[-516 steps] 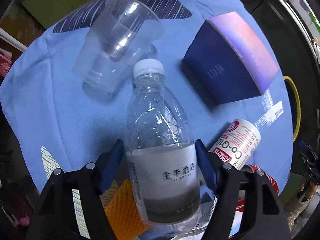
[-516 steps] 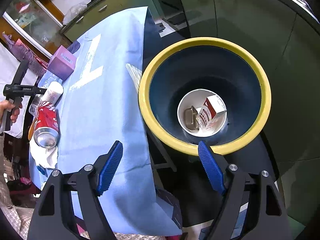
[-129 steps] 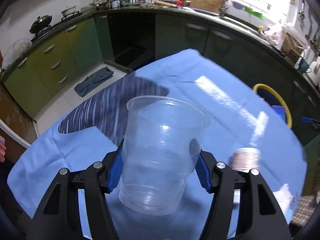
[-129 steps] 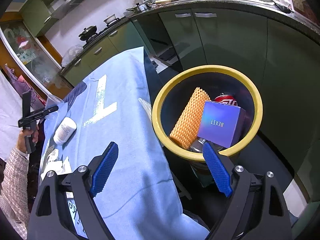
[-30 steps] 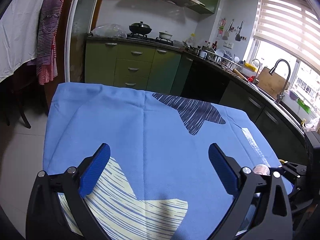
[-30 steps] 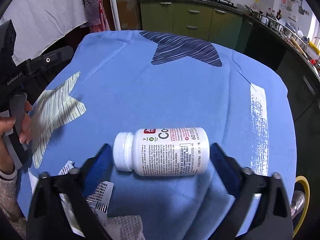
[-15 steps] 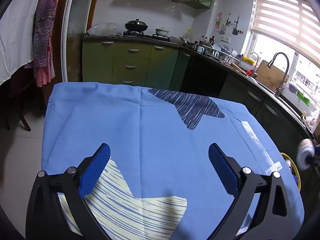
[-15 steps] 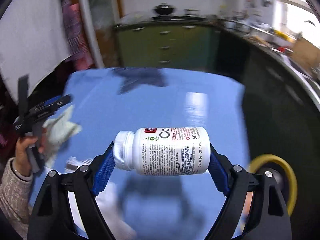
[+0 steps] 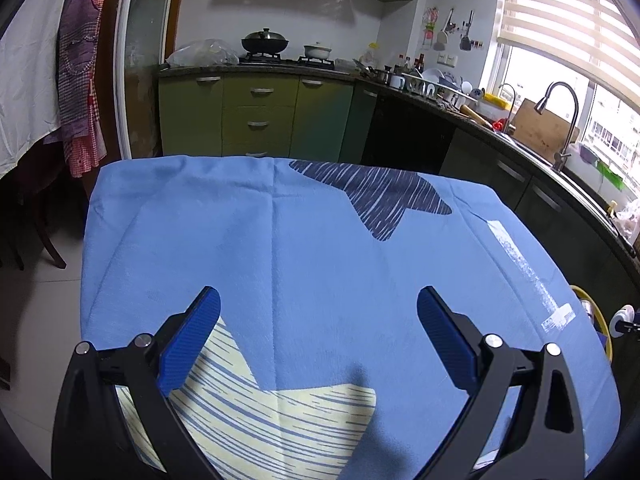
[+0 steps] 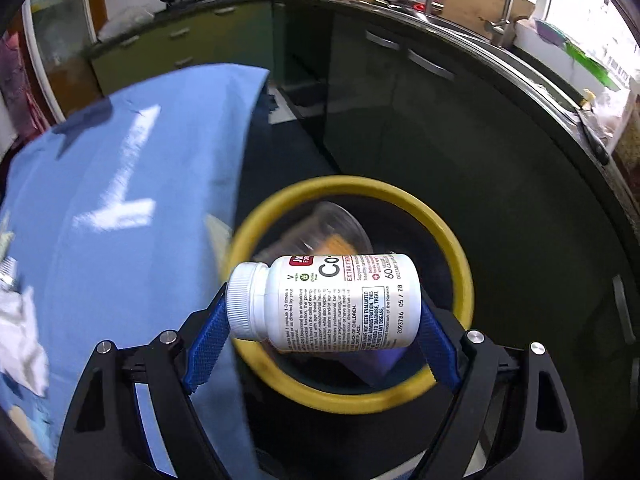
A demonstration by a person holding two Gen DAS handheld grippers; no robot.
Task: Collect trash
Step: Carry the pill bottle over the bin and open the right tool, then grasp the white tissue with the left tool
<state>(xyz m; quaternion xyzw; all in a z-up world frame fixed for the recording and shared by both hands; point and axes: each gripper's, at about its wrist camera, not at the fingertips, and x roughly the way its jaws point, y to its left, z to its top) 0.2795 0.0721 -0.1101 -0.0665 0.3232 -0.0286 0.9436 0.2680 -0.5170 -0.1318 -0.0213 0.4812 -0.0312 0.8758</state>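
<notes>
My right gripper [image 10: 320, 332] is shut on a white supplement bottle [image 10: 324, 302], held sideways with its cap to the left, above the yellow-rimmed dark bin [image 10: 460, 264]. The bin holds a clear plastic cup [image 10: 340, 228], something orange and a purple box, partly hidden by the bottle. My left gripper [image 9: 318, 340] is open and empty over the blue tablecloth [image 9: 304, 248]. In the left wrist view the bin's rim [image 9: 600, 320] and the bottle's cap [image 9: 625, 317] show at the far right edge.
Crumpled white paper and wrappers [image 10: 20, 332] lie on the blue tablecloth [image 10: 120, 184] at the left of the right wrist view. Dark kitchen cabinets [image 10: 460, 120] stand behind the bin. Green cabinets [image 9: 256, 120] and a chair stand beyond the table's far edge.
My right gripper has carried the white bottle from over the table to above the bin. My left gripper has stayed open over the cloth, tilting only slightly.
</notes>
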